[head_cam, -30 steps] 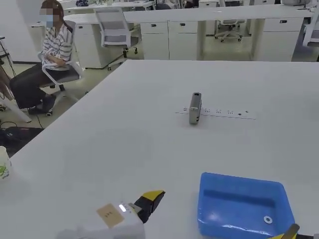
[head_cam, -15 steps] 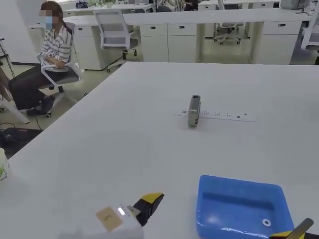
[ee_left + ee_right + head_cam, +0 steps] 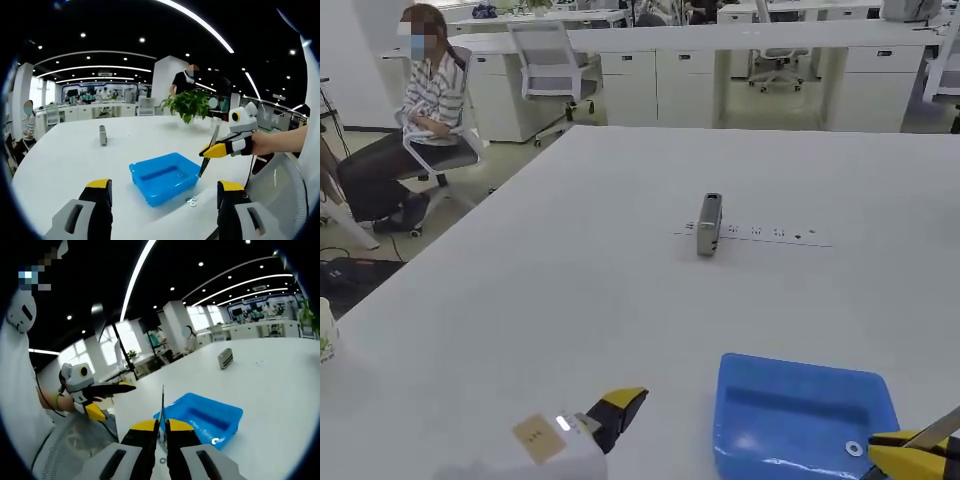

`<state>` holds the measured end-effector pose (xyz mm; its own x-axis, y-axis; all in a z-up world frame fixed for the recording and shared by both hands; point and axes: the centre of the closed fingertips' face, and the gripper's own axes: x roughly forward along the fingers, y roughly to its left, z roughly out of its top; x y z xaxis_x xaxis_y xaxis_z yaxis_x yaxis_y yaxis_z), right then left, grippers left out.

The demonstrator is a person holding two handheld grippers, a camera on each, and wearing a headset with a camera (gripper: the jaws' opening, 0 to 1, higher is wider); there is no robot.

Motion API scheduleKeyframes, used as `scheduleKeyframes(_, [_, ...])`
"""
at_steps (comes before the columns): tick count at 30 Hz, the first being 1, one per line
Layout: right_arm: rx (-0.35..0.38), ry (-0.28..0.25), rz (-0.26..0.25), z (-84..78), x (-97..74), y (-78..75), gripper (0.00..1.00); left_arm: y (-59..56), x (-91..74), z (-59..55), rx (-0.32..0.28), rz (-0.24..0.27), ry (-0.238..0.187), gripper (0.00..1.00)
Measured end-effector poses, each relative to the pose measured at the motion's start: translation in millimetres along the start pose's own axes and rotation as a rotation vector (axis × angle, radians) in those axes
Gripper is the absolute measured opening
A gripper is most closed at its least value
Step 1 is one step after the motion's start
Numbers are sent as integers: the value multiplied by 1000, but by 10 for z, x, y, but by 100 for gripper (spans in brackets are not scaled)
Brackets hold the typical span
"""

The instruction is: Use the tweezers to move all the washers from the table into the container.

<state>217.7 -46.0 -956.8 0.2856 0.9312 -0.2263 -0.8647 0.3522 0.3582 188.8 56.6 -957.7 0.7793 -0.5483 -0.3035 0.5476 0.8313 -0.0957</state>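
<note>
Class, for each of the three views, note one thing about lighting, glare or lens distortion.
Head view: even light, straight lines, a pale glare patch in the blue container. Left gripper view: fisheye bows the table edge and the ceiling light strips. Right gripper view: same bowing; windows washed out, tweezers sharp.

Blue container (image 3: pixel 790 400) holds one washer (image 3: pixel 853 448); more washers (image 3: pixel 191 201) lie beside it; tweezers (image 3: pixel 203 167) hang above.

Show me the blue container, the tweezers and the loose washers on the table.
blue container (image 3: pixel 170 190), left gripper view, near outer wall.
tweezers (image 3: pixel 203 166), left gripper view, lower shaft.
loose washers (image 3: pixel 190 201), left gripper view, middle of the cluster.
</note>
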Motion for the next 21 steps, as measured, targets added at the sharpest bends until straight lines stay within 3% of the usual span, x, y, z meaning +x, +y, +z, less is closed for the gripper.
scheduleKeyframes(8, [45,-50,-26,126,22,-154,3,18,-7,0,1,9,-1,88])
scheduleKeyframes(21, [79,-71,-112,149,119,-468,3,23,-8,-19,7,11,8,87])
